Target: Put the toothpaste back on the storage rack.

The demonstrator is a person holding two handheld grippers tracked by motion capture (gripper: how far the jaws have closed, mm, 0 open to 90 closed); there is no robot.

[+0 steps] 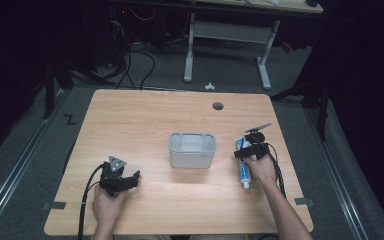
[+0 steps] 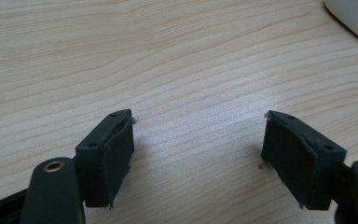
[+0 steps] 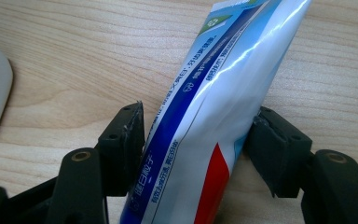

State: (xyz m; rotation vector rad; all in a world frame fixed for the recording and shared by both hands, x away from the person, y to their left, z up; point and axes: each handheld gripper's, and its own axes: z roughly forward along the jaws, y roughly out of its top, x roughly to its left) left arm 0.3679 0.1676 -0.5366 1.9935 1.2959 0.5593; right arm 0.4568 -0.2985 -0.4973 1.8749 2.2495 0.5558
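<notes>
One soft, glossy blue-and-white toothpaste tube (image 3: 205, 116) clamped mid-body by right gripper (image 3: 198, 149) fingers: light, slippery, squashy; grip nearer cap. Left gripper (image 2: 198, 158) fingers apart over worktop (image 1: 145, 115)

Bright lit table (image 1: 145, 115), dark surroundings, glare on tube (image 3: 242, 60)

Grey bin (image 1: 192, 150) centred — toothpaste tube (image 1: 243, 170) (right) beside it.

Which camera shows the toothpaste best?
The right gripper view: the toothpaste tube is close up between the jaws, print visible. The high view shows it small under the right gripper. The left gripper view gives table.
</notes>
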